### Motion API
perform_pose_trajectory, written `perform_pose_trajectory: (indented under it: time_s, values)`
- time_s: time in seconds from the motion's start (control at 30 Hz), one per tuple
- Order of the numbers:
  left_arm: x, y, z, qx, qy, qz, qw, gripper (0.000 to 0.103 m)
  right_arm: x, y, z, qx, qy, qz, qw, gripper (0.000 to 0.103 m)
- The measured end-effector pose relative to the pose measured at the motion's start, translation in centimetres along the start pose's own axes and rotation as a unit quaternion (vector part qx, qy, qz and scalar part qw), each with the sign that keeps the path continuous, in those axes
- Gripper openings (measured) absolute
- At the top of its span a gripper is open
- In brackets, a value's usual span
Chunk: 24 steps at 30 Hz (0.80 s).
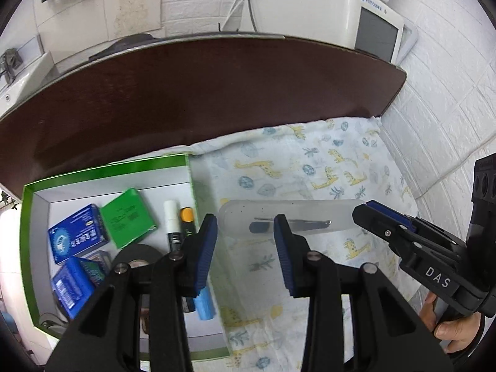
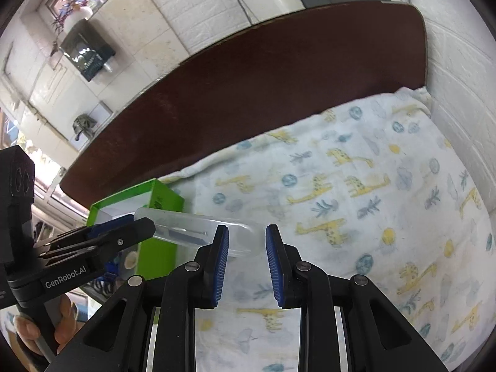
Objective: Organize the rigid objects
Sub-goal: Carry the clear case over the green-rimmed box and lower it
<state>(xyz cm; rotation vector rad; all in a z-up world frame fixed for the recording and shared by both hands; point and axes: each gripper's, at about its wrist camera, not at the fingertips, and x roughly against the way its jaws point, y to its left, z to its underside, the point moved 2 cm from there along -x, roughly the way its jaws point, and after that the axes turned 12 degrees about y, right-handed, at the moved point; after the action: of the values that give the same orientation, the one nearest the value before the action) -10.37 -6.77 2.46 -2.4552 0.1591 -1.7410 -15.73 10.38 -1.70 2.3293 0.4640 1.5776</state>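
A: What's the biggest thing ahead of the claws?

B: A bed with a giraffe-print sheet and a dark headboard beyond both claws. Ahead and to the left of the left claw sits a green box, open on top, with small cartons and markers inside.

A: And the thing being sorted?

B: A long clear plastic case with what looks like a small metal tool inside. It lies crosswise just ahead of the left claw's tips, beside the box's right wall. Whether it rests on the sheet or is lifted off it, I cannot tell.

A: The claws?

B: The left claw is spread wide, holding nothing, with the case's middle just past its blue pads. The right claw is also parted; the case's rounded end shows between its tips, but I see no squeeze on it. In the left view the right claw touches or nearly touches that far end.

A: How will it handle?

B: My guess is light, stiff and rather slick, with the loose tool sliding if it is tipped. I would close across the narrow width near the middle, keep it level and pinch gently, since thin plastic could crack or squirt out.
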Motion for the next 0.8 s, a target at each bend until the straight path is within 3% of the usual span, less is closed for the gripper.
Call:
perform_pose_trajectory:
  time_s: [0.23, 0.5, 0.8]
  values:
    - [4.3, 6.9, 2.9, 0.049, -0.032, -0.038, 0.9976, 0.035, -1.1, 7.4, -0.5, 0.059, 0.001, -0.034, 0.998, 0.027]
    - [4.1, 14.2, 5.9, 0.119, -0.024, -0.04, 0.9918, 0.035, -6.0, 14.3, 0.3, 0.105, 0.037, -0.05, 0.992, 0.028]
    - [2.0, 17.5, 4.5, 0.149, -0.014, -0.025, 0.9884, 0.035, -10.3, 16.0, -0.9, 0.09, 0.054, -0.032, 0.994, 0.028]
